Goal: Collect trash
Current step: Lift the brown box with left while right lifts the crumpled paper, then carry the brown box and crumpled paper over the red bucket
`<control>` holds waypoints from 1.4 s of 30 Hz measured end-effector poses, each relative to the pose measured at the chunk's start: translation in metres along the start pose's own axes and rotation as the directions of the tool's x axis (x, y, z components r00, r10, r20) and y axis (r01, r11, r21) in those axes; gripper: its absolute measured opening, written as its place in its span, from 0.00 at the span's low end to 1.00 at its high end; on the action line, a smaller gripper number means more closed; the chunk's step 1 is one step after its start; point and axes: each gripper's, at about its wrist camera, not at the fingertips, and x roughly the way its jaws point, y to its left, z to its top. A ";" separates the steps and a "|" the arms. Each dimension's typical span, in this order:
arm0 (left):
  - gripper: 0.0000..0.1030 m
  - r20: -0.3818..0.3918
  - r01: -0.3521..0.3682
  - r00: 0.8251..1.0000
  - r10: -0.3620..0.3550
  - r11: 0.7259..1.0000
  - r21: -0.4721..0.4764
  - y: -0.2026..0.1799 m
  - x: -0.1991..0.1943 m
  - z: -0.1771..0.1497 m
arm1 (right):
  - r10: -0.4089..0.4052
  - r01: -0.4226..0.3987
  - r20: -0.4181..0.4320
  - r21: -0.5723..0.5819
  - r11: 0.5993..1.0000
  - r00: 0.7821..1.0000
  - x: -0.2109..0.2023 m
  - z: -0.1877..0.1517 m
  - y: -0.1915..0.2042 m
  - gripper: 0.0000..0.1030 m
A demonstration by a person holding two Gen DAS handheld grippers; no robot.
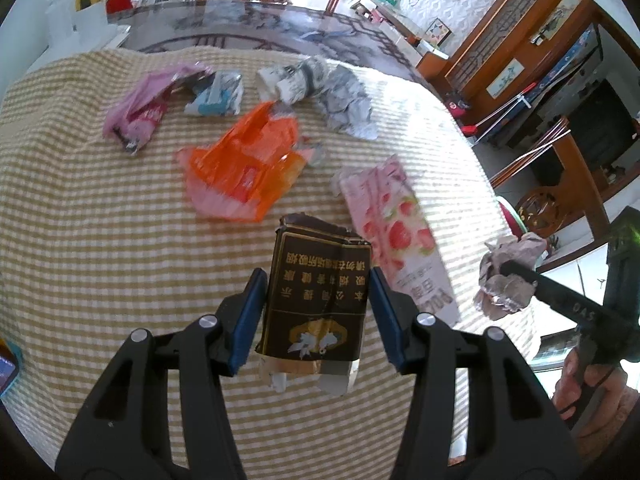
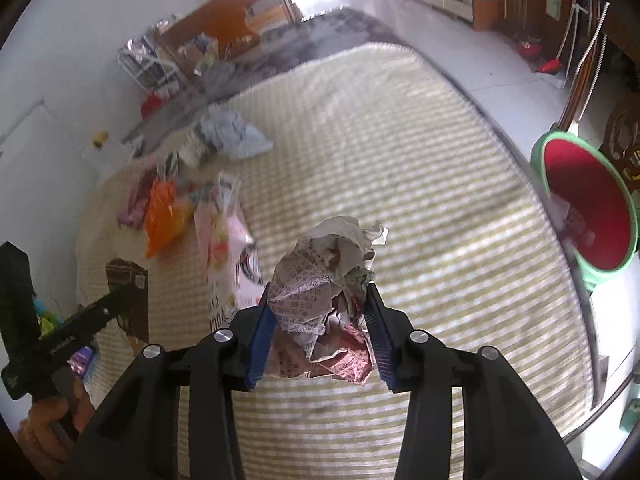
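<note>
My left gripper [image 1: 318,280] is shut on a crushed brown cigarette pack [image 1: 320,292], held upright over the beige striped cloth [image 1: 100,240]. My right gripper [image 2: 320,300] is shut on a crumpled printed paper ball [image 2: 320,280], lifted off the cloth; in the left wrist view this ball [image 1: 508,284] hangs near the table's right edge. On the cloth lie an orange wrapper [image 1: 244,168], a pink strawberry-print packet [image 1: 394,236], a pink wrapper [image 1: 140,112], a blue-and-white wrapper [image 1: 218,98] and crumpled newspaper [image 1: 344,100]. From the right wrist view, the left gripper [image 2: 124,296] holds the pack [image 2: 128,280] at far left.
A bin with a green rim [image 2: 538,160] and red inside stands on the floor beyond the table's right edge, with some trash in it. The cloth's far end meets a bare dark glass tabletop [image 1: 240,28]. A blue-edged object [image 1: 8,368] lies at the cloth's left edge.
</note>
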 end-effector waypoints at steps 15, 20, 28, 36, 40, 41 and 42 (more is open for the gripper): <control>0.49 0.017 0.059 0.998 -0.060 0.996 0.067 -0.069 0.015 0.028 | 0.000 -0.004 0.054 0.061 0.998 0.999 -0.029 0.023 -0.051 0.41; 0.48 0.026 0.064 0.997 -0.066 0.995 0.074 -0.094 0.022 0.038 | 0.007 -0.011 0.058 0.075 0.997 0.998 -0.034 0.032 -0.077 0.41; 0.48 0.032 0.083 0.996 -0.087 0.992 0.095 -0.149 0.038 0.051 | 0.013 -0.019 0.071 0.081 0.997 0.997 -0.044 0.054 -0.116 0.41; 0.48 0.050 0.090 0.994 -0.097 0.988 0.128 -0.202 0.048 0.063 | 0.029 -0.037 0.099 0.087 0.996 0.995 -0.057 0.074 -0.158 0.41; 0.48 0.045 0.088 0.994 -0.095 0.985 0.147 -0.225 0.056 0.067 | 0.035 -0.046 0.108 0.097 0.994 0.994 -0.065 0.078 -0.179 0.42; 0.48 0.043 0.088 0.995 -0.095 0.985 0.152 -0.231 0.058 0.068 | 0.035 -0.046 0.110 0.101 0.994 0.993 -0.066 0.079 -0.184 0.42; 0.48 0.042 0.088 0.995 -0.095 0.984 0.157 -0.236 0.059 0.068 | 0.034 -0.046 0.114 0.105 0.993 0.993 -0.068 0.080 -0.189 0.42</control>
